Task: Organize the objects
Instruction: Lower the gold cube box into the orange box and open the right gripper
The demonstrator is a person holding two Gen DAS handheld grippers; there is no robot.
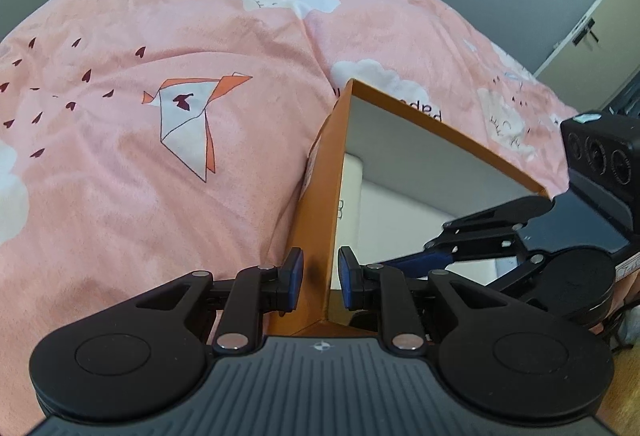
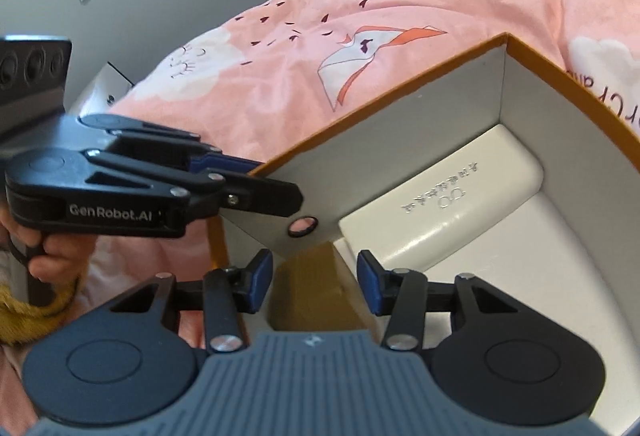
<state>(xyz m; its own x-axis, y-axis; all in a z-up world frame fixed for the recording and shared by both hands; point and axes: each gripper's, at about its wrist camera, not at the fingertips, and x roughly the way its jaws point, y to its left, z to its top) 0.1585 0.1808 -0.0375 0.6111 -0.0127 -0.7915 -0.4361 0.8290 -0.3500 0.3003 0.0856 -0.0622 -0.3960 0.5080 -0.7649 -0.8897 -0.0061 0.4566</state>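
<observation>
1. The left claw [image 1: 320, 284] straddles the near-left wall of the orange box [image 1: 316, 220], one pad outside and one inside. The pads sit close to the wall, but whether they pinch it I cannot tell.
2. The box rests on the bed's pink duvet [image 1: 160, 196], lid off, with a white case [image 2: 440, 204] lying inside against the far wall.
3. The right claw [image 2: 316, 282] is spread wide around the box's near corner, gripping nothing.
4. Judging by this, one item is stowed; the box appears about to be moved or steadied, and closing and placing it remain.
</observation>
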